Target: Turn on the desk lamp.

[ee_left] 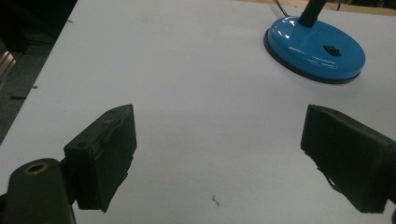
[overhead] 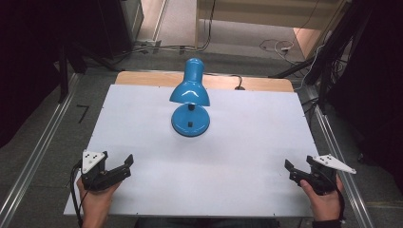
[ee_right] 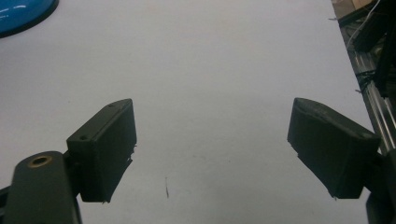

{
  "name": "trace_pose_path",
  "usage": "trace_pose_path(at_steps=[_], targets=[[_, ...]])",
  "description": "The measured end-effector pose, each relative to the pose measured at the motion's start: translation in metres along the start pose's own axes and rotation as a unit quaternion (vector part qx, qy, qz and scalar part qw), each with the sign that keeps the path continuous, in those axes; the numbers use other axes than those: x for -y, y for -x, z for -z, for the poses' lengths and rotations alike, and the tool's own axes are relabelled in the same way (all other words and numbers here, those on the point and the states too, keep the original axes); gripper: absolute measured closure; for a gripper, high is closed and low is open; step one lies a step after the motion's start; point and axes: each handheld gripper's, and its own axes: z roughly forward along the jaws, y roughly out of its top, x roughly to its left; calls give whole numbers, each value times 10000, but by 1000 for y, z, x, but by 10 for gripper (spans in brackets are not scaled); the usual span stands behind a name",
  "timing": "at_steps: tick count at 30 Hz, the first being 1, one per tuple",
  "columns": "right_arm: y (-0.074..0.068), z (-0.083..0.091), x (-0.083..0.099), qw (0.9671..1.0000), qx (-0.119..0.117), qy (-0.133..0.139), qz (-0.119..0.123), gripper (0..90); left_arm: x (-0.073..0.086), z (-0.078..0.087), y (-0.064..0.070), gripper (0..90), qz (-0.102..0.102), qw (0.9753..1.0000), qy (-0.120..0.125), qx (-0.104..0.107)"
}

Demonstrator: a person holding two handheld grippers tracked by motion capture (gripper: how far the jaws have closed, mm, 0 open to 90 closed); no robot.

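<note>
Blue lamp standing upright mid-table, toward far edge, shade drooping over base. Left gripper and right gripper resting at near corners, jaws spread wide, gripping nothing, likely readying approach.

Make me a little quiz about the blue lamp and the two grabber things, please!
1. True or false: the left gripper is shut on the blue lamp.
2. Where does the lamp stand on the white table? A) at the near edge by the hands B) toward the far side, about midway between left and right C) at the right edge
3. Fill in: in the left gripper view, a small black ____ sits on the lamp's round base.

Key
1. False: both it and the right gripper are open and empty, far from the lamp.
2. B
3. switch
</note>
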Motion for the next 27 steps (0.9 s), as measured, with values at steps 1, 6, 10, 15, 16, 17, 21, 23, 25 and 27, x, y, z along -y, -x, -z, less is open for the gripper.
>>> trace_pose_path(at_steps=[1, 6, 10, 15, 16, 17, 21, 23, 25, 27], targets=[[2, 0, 1, 10000, -19, -20, -50, 132, 0, 0, 0, 111, 7, 10000, 10, -5], [7, -4, 1, 9999, 49, -69, -147, 132, -1, -1, 0, 111, 23, 10000, 22, 9], [6, -4, 0, 9999, 45, -63, -140, 132, -2, -2, 1, 111, 40, 10000, 30, 26], [6, -5, 0, 9999, 33, -62, -125, 132, -4, -2, 3, 115, 68, 9999, 59, 54], [6, -4, 0, 9999, 35, -61, -136, 132, -4, -2, 3, 115, 68, 9999, 59, 54], [6, -4, 0, 9999, 39, -62, -132, 132, -4, -2, 3, 116, 70, 10000, 54, 46], [6, -5, 0, 9998, 43, -93, -153, 132, -6, -4, 4, 118, 89, 9999, 82, 39], [6, -5, 0, 9998, 33, -97, -156, 132, -6, -4, 4, 118, 76, 9999, 65, 45], [6, -5, 0, 9998, 42, -97, -161, 132, -7, -6, 5, 118, 66, 9999, 62, 51], [6, -5, 0, 9998, 40, -93, -167, 132, -8, -7, 6, 118, 66, 9999, 72, 48]])
